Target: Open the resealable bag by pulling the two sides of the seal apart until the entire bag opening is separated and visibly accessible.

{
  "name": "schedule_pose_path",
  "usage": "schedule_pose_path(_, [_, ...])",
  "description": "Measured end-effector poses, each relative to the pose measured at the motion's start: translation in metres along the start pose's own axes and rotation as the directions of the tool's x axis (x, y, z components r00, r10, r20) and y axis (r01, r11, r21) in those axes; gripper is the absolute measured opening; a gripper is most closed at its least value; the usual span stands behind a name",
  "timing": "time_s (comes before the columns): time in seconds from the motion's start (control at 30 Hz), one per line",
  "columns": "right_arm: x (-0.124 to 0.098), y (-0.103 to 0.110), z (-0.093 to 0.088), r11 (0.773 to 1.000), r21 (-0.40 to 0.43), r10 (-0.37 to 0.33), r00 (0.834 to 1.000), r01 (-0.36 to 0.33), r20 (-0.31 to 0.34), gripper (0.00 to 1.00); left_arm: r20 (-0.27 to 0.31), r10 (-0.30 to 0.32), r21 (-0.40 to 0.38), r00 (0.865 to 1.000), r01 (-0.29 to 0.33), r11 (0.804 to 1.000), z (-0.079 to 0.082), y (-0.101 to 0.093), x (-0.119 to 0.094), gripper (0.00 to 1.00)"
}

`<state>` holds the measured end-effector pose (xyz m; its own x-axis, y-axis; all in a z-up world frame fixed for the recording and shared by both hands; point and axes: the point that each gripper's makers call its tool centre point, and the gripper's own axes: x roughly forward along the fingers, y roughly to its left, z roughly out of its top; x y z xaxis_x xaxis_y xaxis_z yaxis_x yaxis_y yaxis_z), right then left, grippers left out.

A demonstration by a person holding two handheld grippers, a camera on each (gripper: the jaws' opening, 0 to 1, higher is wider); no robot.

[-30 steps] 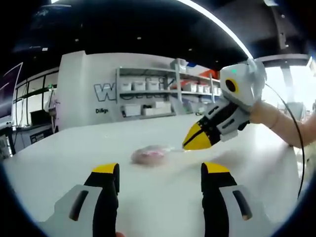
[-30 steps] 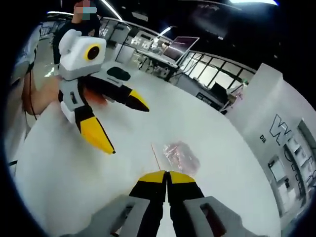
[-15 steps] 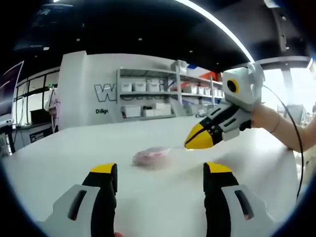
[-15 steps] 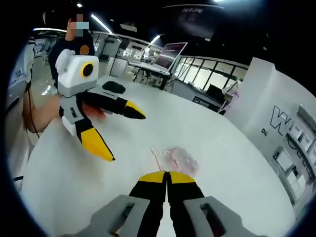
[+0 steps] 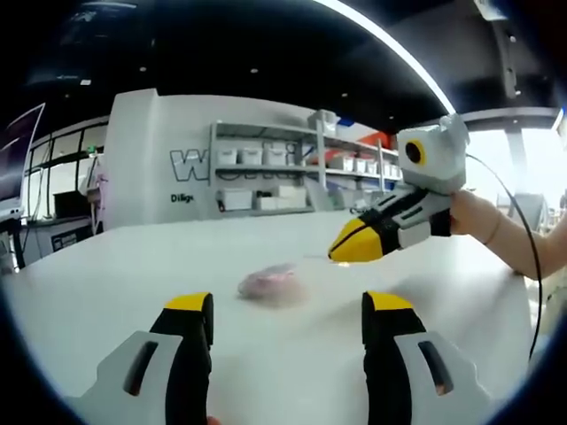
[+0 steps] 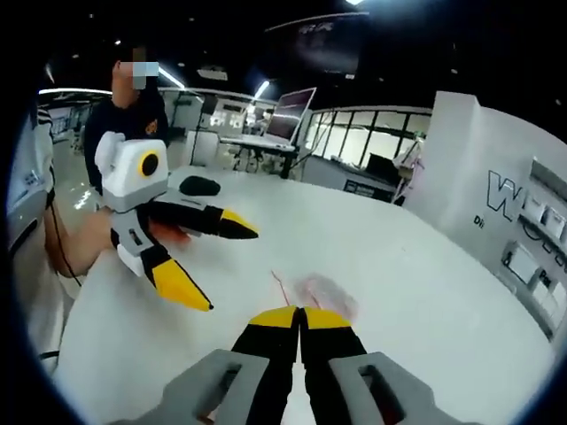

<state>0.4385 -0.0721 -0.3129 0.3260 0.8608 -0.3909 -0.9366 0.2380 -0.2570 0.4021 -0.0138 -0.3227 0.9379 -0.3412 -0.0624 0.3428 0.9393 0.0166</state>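
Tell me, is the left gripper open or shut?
Open: the left gripper has its jaws set wide apart, holding nothing, with the bag beyond them.

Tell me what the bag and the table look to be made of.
The bag looks like thin clear plastic film: pinkish contents show through it and its surface is crumpled, though blur leaves the finish uncertain. The table seems a smooth white laminate or painted board with a soft sheen; it shows faint reflections and no grain.
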Motion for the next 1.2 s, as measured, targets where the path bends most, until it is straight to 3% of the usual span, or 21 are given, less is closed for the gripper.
schedule_pose_path(0.43, [-0.003, -0.006, 0.014, 0.996, 0.094, 0.004, 0.998, -0.009, 0.058, 0.00, -0.001, 0.001, 0.000, 1.000, -0.001, 1.000, 0.000, 0.000, -0.001, 0.67])
schedule_pose_path(0.9, [-0.009, -0.021, 0.024, 0.965, 0.262, -0.002, 0.992, -0.030, 0.123, 0.00, 0.000, 0.000, 0.000, 1.000, 0.000, 1.000, 0.000, -0.001, -0.001, 0.67])
schedule_pose_path(1.2, [-0.008, -0.025, 0.032, 0.948, 0.316, -0.004, 0.989, -0.043, 0.148, 0.00, -0.004, -0.001, 0.004, 1.000, 0.001, 1.000, -0.001, -0.002, -0.001, 0.67])
